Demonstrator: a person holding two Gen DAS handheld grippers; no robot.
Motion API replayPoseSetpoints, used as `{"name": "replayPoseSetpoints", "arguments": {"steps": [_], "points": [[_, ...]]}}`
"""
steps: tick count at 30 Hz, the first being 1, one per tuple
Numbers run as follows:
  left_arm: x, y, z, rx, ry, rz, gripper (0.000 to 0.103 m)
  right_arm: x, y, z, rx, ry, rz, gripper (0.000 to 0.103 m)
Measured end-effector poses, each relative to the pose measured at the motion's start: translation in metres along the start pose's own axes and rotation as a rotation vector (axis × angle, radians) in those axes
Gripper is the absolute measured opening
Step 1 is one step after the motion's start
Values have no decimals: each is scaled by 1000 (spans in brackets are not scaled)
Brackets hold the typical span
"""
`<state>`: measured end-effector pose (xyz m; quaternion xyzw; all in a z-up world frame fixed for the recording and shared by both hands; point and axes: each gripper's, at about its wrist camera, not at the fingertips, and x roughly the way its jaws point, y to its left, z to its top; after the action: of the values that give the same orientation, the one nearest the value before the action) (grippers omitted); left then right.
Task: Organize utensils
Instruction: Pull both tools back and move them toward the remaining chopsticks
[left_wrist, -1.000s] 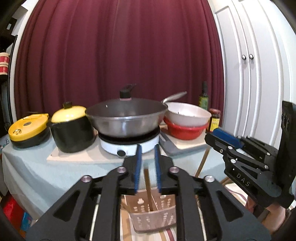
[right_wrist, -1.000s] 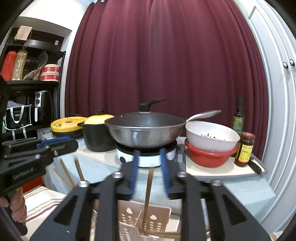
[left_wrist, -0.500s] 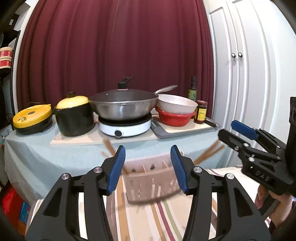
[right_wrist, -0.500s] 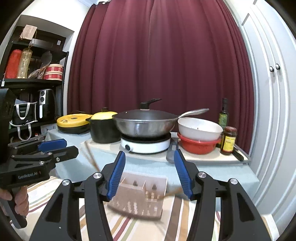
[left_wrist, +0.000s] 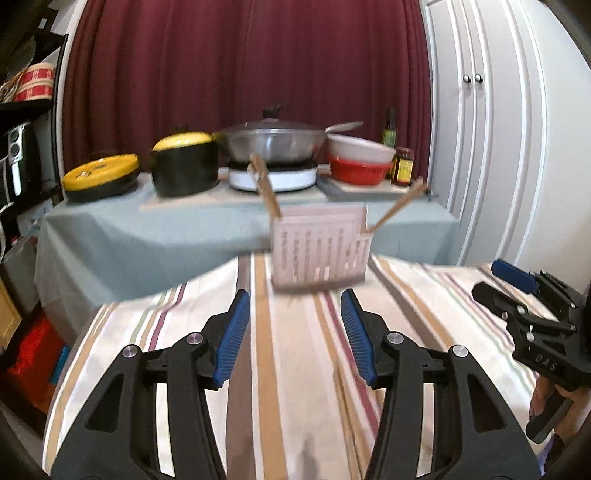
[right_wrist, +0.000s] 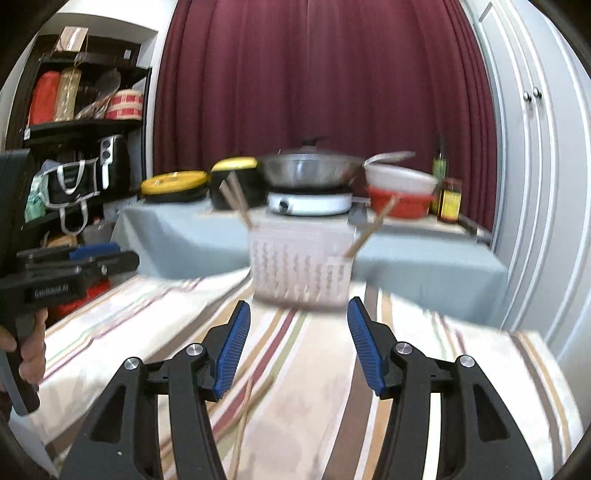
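Both grippers, left (left_wrist: 295, 332) and right (right_wrist: 299, 343), hung over the striped cloth (left_wrist: 295, 406) with fingers apart and empty. A loose chopstick (right_wrist: 245, 413) lay on the cloth below the right one. Beyond stood the caddy (left_wrist: 319, 249), chopsticks (left_wrist: 264, 184) leaning out of it. Farthest sat a wok (left_wrist: 273, 142).

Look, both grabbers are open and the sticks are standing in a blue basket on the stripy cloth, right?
Nearly. The basket is pale pinkish-white, not blue, as the left wrist view shows; only the gripper pads are blue. The sticks do stand in it on the stripy cloth, and the left gripper and right gripper are open.
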<state>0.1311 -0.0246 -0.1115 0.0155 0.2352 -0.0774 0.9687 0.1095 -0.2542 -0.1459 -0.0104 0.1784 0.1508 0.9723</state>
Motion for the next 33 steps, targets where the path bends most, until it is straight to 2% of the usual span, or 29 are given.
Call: {"name": "replayPoseSetpoints", "arguments": {"steps": [8,14,17,25,33], "points": [[-32,3,-66,-14,71,33,50,-33,21,-71,21,102,23,54],[-45,-1,-103,-26,135,17,50,-48,30,-112,27,172,47,54],[-51,-4,-119,-33,159,2,50,-51,37,-125,21,198,66,52],[-54,-19,-158,-6,227,-36,50,-49,43,-151,17,252,93,40],[-55,-29,-178,-15,261,-72,49,-52,43,-157,24,250,89,34]]}}
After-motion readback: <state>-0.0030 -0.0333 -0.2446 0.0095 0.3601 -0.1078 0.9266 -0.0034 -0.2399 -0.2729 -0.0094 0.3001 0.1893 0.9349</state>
